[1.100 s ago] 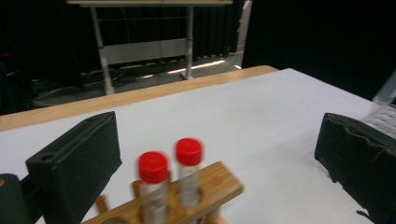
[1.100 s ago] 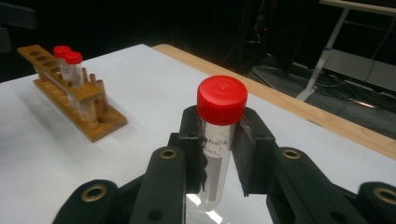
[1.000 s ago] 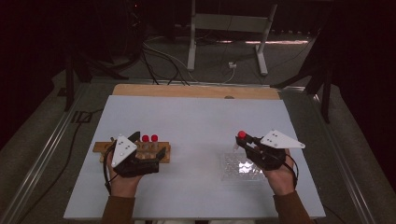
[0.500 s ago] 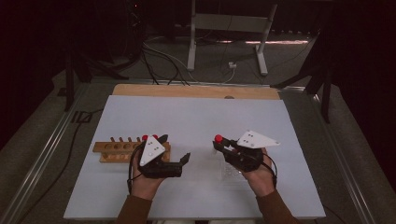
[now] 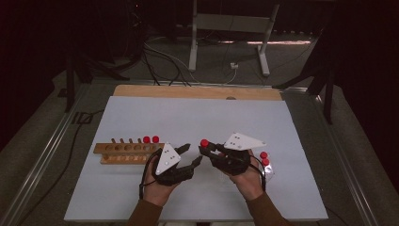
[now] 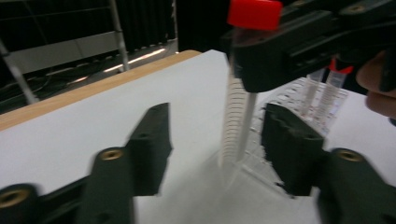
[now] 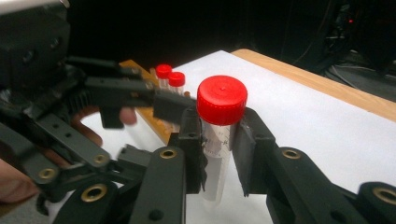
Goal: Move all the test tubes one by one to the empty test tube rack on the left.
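Note:
My right gripper (image 5: pixel 207 149) is shut on a clear tube with a red cap (image 5: pixel 204 142), held upright above the middle of the white table (image 5: pixel 197 117). In the right gripper view the two pads press the tube (image 7: pixel 219 140) just under its cap. My left gripper (image 5: pixel 190 155) faces it from the left. Its jaws have just been closing, and the tube's lower part (image 6: pixel 238 121) stands between them without touching either pad (image 6: pixel 152 140).
A wooden rack (image 5: pixel 124 153) with two red-capped tubes (image 5: pixel 151 139) lies left of my left hand. A clear plastic rack (image 5: pixel 268 172) with two more capped tubes (image 5: pixel 264 158) sits behind my right hand. Cables and a metal stand are beyond the table's far wooden edge (image 5: pixel 197 92).
Both hands have come together at the table's middle: the left from the wooden rack, the right from the clear rack with the tube. The left jaws stand narrower, around the tube.

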Tool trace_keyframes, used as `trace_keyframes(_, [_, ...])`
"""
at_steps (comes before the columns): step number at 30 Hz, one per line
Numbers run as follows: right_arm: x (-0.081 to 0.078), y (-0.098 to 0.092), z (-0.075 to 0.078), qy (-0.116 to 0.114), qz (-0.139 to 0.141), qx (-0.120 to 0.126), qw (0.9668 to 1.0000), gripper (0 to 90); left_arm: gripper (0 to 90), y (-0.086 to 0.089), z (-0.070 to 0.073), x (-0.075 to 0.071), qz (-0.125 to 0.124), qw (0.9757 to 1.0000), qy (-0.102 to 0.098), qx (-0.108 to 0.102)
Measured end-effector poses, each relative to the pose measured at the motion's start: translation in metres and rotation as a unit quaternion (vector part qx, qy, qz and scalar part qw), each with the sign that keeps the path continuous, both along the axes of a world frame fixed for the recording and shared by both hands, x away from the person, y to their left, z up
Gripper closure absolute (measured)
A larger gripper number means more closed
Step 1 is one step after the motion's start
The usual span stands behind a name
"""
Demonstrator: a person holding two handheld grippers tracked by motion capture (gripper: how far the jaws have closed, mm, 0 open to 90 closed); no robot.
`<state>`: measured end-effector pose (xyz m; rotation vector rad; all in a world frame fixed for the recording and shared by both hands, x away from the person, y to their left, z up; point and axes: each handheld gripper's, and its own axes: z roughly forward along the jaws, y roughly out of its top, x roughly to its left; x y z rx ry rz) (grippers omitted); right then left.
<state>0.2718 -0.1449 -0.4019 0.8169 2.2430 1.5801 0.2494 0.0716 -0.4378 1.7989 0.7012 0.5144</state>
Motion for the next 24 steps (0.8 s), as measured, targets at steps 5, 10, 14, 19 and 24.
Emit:
trace_keyframes(5, [-0.0011, 0.0025, 0.0004, 0.004, 0.007, 0.005, 1.0000, 73.7, 63.7, -0.0020, -0.0007, -0.0004, -0.010, 0.9999, 0.000, -0.006])
trace_keyframes(10, [-0.0014, 0.0041, -0.0002, 0.006, 0.011, 0.009, 0.9999, 73.8, 71.1, -0.0025, -0.0013, -0.0008, -0.019, 0.9998, -0.001, -0.009])
trace_keyframes(14, [-0.0021, 0.0053, -0.0005, 0.007, 0.014, 0.006, 0.9999, 73.8, 74.8, -0.0026, -0.0018, -0.0011, -0.024, 0.9997, -0.001, -0.010])
trace_keyframes(19, [-0.0018, 0.0046, -0.0003, 0.008, 0.018, 0.005, 0.9998, 73.2, 76.0, -0.0030, -0.0022, -0.0016, -0.026, 0.9996, -0.002, -0.010])
trace_keyframes(24, [-0.0021, 0.0000, 0.0014, 0.004, 0.030, 0.015, 0.9994, 53.0, 76.1, 0.0009, -0.0015, 0.0000, -0.017, 0.9998, -0.002, -0.012])
